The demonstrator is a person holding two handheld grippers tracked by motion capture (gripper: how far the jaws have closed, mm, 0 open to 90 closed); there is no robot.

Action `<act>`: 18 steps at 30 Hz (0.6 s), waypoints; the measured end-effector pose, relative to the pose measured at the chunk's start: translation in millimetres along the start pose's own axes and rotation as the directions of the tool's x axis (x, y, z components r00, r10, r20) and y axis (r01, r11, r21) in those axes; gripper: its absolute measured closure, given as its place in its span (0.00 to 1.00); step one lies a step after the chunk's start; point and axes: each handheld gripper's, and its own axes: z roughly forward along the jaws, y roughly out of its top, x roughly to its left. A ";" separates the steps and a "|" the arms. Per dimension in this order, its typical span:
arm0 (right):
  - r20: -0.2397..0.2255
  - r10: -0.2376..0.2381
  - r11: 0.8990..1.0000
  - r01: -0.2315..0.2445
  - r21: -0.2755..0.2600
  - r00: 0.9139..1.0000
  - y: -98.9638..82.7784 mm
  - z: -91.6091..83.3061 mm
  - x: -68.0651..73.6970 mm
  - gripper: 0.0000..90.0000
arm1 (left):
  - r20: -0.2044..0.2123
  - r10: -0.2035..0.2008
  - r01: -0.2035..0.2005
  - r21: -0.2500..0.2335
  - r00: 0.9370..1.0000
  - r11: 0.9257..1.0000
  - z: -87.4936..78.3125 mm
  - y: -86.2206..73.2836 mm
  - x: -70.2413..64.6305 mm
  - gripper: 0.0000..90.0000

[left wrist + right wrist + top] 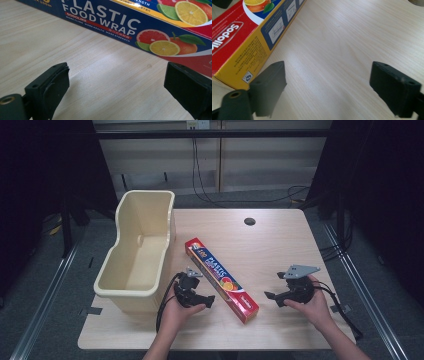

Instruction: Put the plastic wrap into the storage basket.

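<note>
A long red, blue and yellow box of plastic food wrap lies diagonally on the wooden table. My left gripper rests just left of the box, low on the table, jaws wide apart with bare wood between them. In the left gripper view the box runs across just beyond the open gripper. My right gripper sits to the right of the box's near end, also open and holding nothing. The right gripper view has the box's end at upper left, beside the gripper.
A cream plastic bin stands empty at the table's left edge, close to my left hand. A round cable hole sits near the far edge. Cables trail from both grippers toward the front edge.
</note>
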 end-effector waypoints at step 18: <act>-0.089 -0.037 0.999 0.033 -0.042 0.995 1.0 -1.5 16.4 1.00 | 0.001 -0.008 0.008 0.007 1.000 1.000 -1.5 0.7 1.2 0.06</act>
